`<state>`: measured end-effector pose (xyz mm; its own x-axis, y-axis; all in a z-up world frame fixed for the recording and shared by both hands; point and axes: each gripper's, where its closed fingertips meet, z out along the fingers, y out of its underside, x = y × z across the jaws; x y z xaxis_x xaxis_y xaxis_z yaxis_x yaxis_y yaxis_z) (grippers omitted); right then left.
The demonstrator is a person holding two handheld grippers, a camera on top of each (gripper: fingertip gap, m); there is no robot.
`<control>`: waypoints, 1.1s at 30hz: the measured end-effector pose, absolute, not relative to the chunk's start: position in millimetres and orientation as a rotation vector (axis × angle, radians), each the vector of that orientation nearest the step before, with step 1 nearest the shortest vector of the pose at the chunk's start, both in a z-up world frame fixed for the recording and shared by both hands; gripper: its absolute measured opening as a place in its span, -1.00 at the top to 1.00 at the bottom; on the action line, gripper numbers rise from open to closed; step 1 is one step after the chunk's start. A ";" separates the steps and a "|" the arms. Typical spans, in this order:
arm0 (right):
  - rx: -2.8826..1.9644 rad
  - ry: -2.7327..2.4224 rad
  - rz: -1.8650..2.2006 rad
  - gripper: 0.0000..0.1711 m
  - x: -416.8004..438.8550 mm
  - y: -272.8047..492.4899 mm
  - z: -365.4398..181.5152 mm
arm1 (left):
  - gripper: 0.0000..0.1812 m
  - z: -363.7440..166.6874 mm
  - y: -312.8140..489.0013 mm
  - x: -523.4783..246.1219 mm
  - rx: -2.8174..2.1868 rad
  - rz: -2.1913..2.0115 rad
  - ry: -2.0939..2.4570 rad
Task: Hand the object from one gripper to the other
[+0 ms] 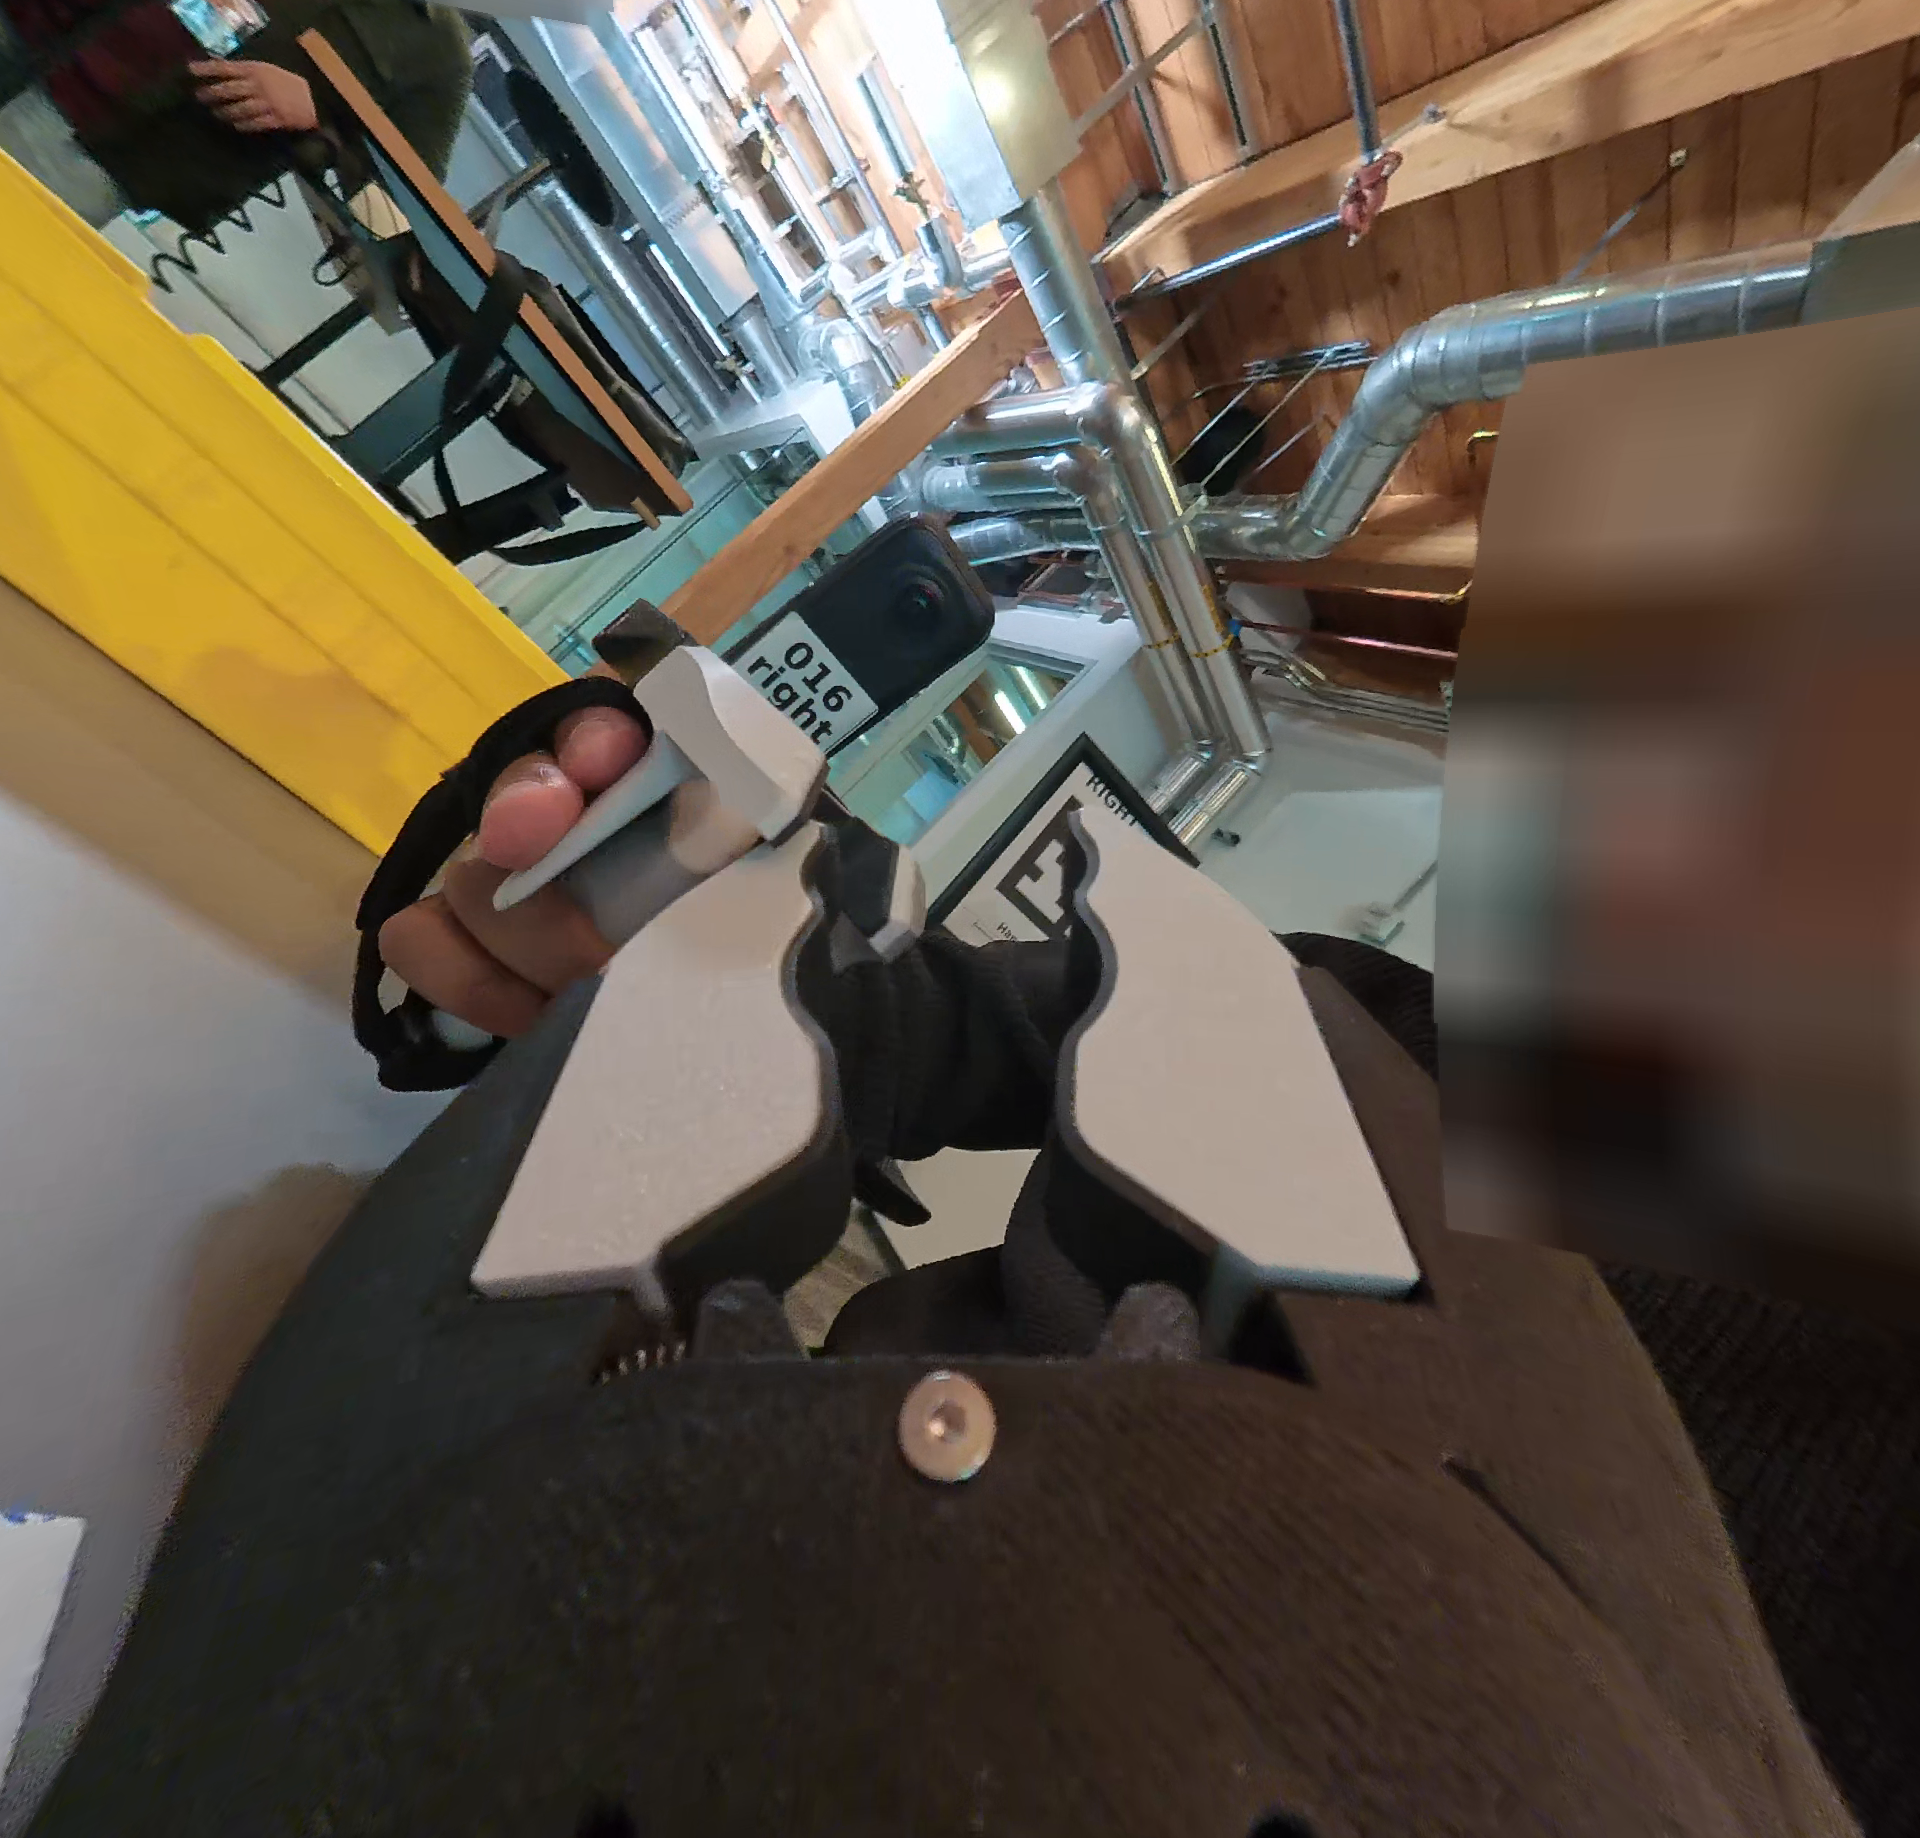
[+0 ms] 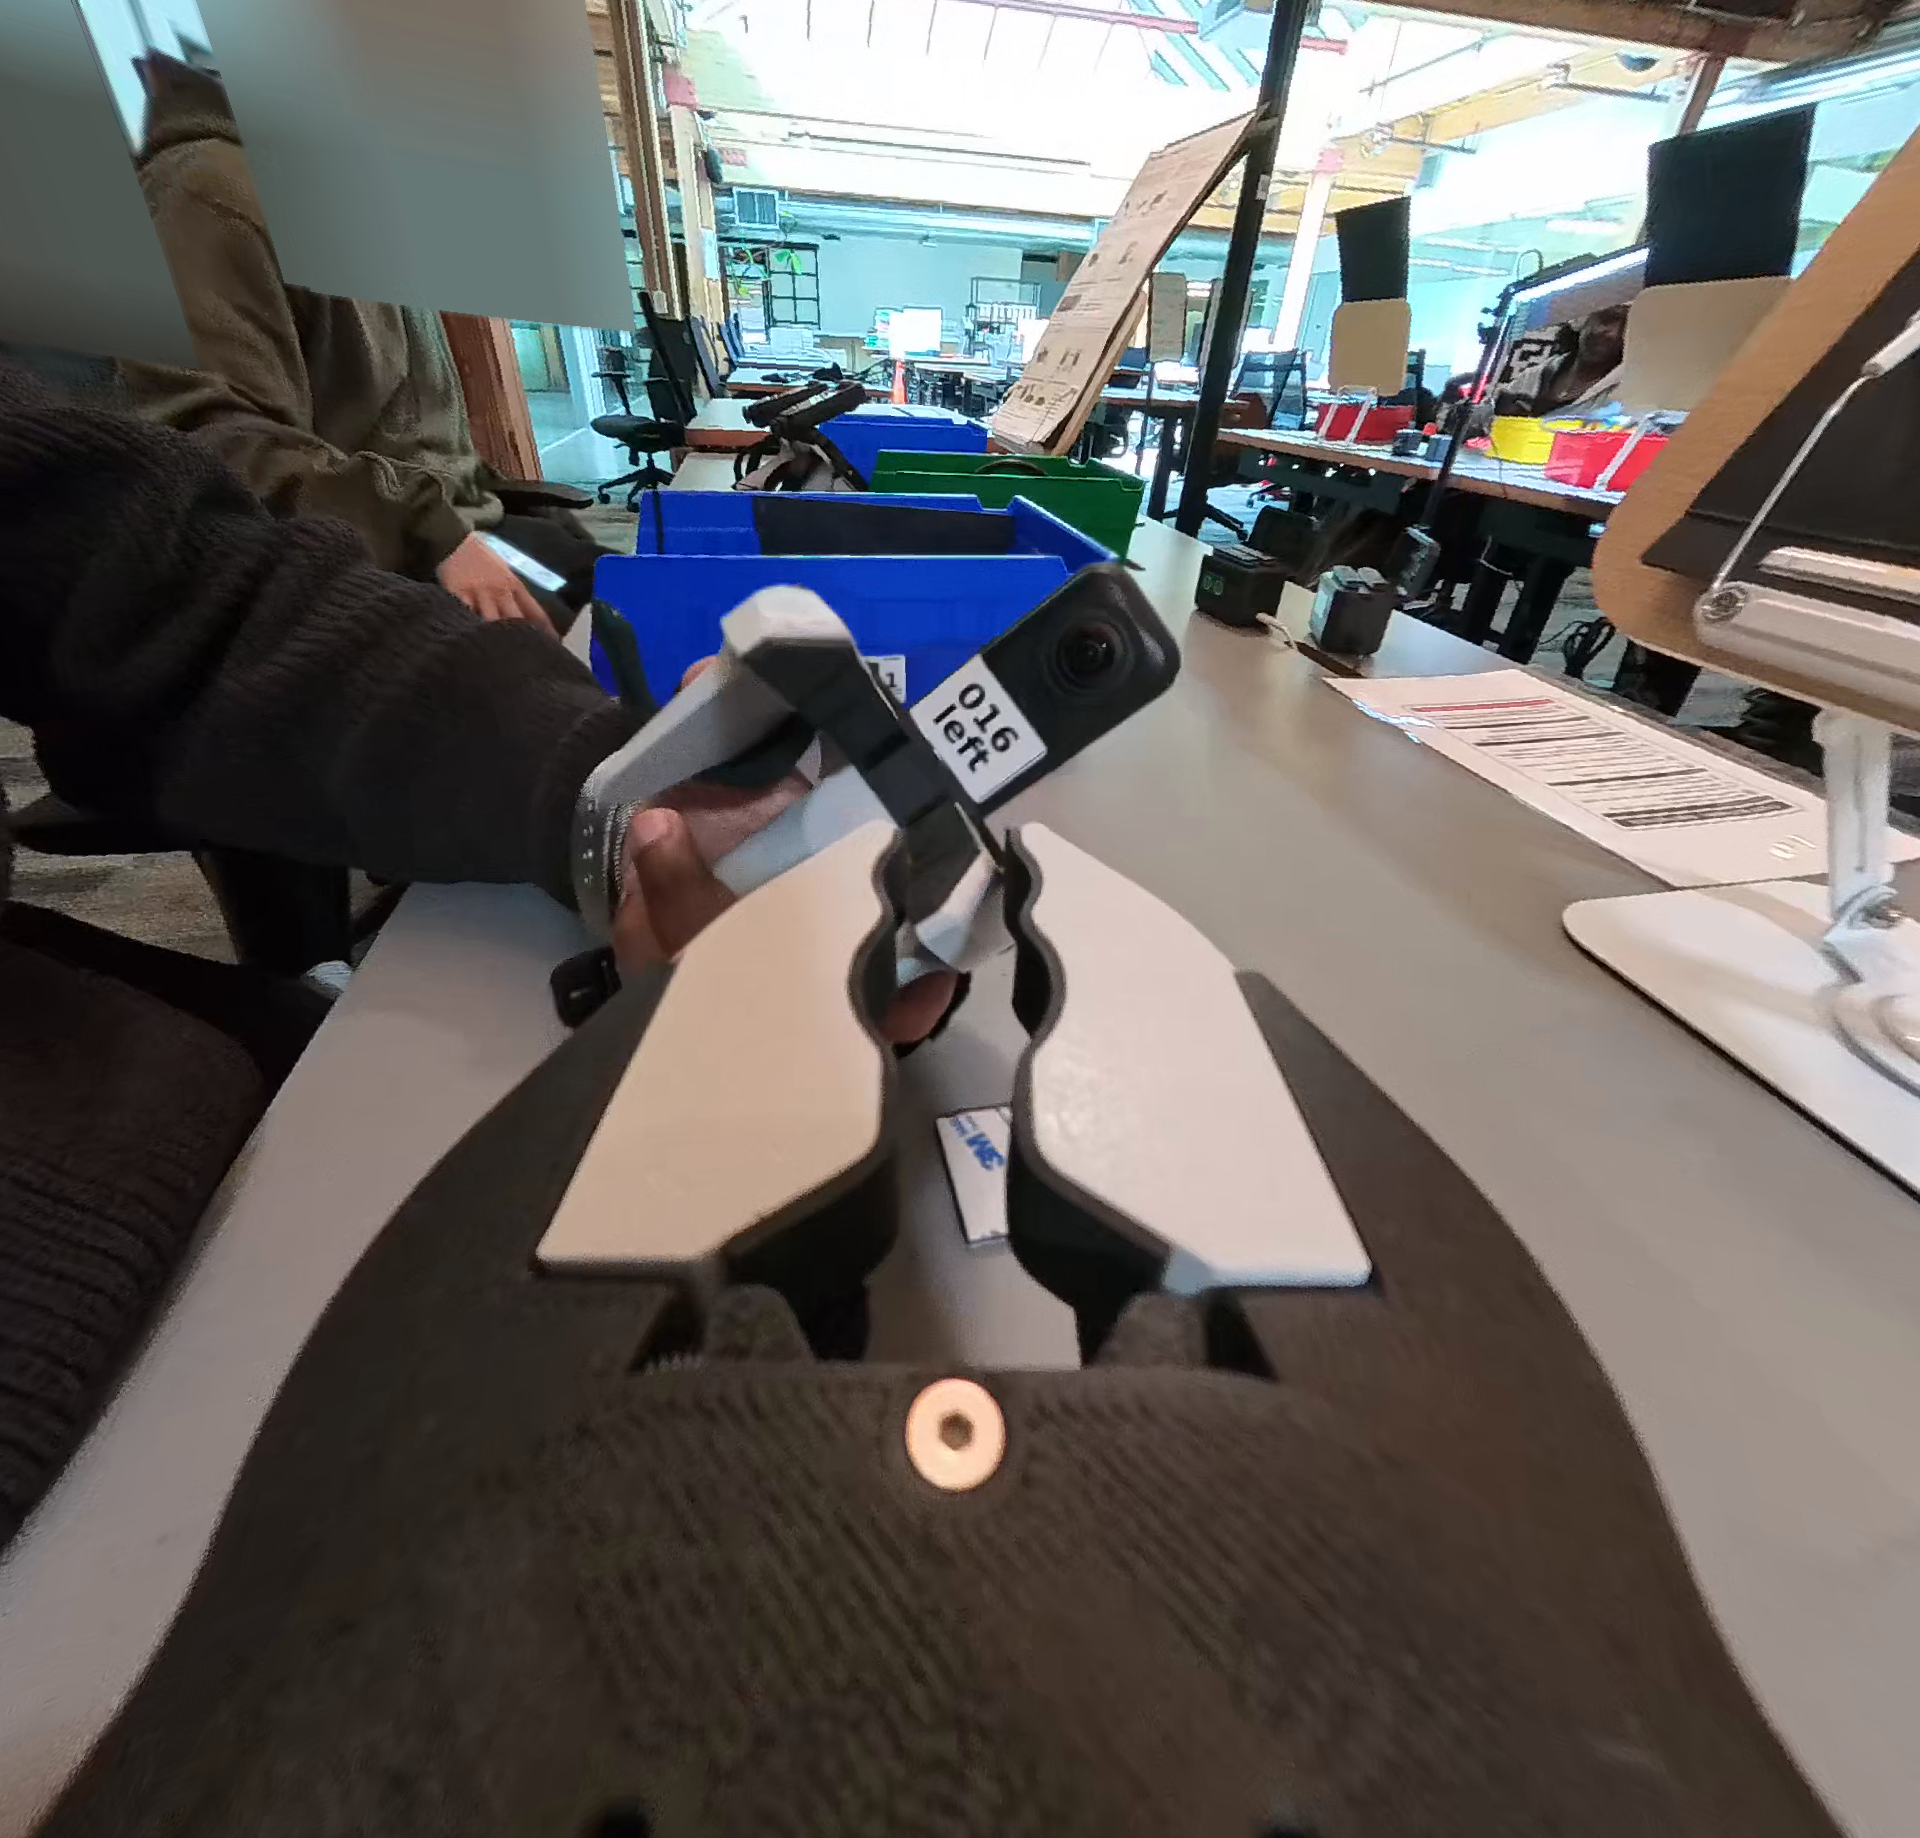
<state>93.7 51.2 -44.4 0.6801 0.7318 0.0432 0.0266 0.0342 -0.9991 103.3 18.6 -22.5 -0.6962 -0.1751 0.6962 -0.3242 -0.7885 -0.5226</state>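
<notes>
Oddly, my left hand-held gripper (image 1: 940, 843) and right hand-held gripper (image 2: 954, 853) both stood open and empty, tips interleaved, while the white packet (image 2: 971, 1175), likely the object, lay on the worktop (image 2: 1351, 957) beneath the right one, so separating first seemed wise.

Grey table (image 2: 1403, 957): 2 blue bins (image 2: 831, 604) at the far edge, one behind the other; green bin (image 2: 1008, 479) beyond them. Printed sheet (image 2: 1600, 770) to the right, near the white stand base (image 2: 1714, 978). Small white sticker (image 2: 971, 1175) on the tabletop. Yellow bin (image 1: 208, 500) at left. Silver ducts (image 1: 1455, 375) against wood planking (image 1: 1558, 43).
</notes>
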 end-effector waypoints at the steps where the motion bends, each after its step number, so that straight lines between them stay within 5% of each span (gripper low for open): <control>1: -1.454 -0.672 0.615 0.79 93.4 51.0 -44.3 | 0.53 -22.5 18.3 102.7 1.192 2.627 -1.010; 7: -1.368 -0.584 0.632 0.65 103.3 49.4 -25.1 | 0.48 -19.7 29.2 99.3 1.261 2.619 -1.040; 12: -1.354 -0.426 0.660 0.60 135.5 57.1 -15.8 | 0.46 -40.8 83.6 107.7 1.806 2.565 -1.254; 18: -1.431 -0.360 0.710 0.61 146.4 68.0 -32.6 | 0.58 -120.1 122.3 96.6 2.392 1.542 -2.468; 24: -1.466 -0.351 0.714 0.62 146.9 71.0 -39.2 | 0.25 -173.0 79.2 90.1 1.998 1.022 -2.862; 27: -1.474 -0.356 0.714 0.63 145.7 71.4 -41.4 | 0.92 -168.9 81.3 97.7 2.030 0.962 -2.984; 33: -1.484 -0.369 0.706 0.64 143.6 71.6 -43.4 | 1.00 -153.3 84.0 103.1 2.089 1.128 -2.950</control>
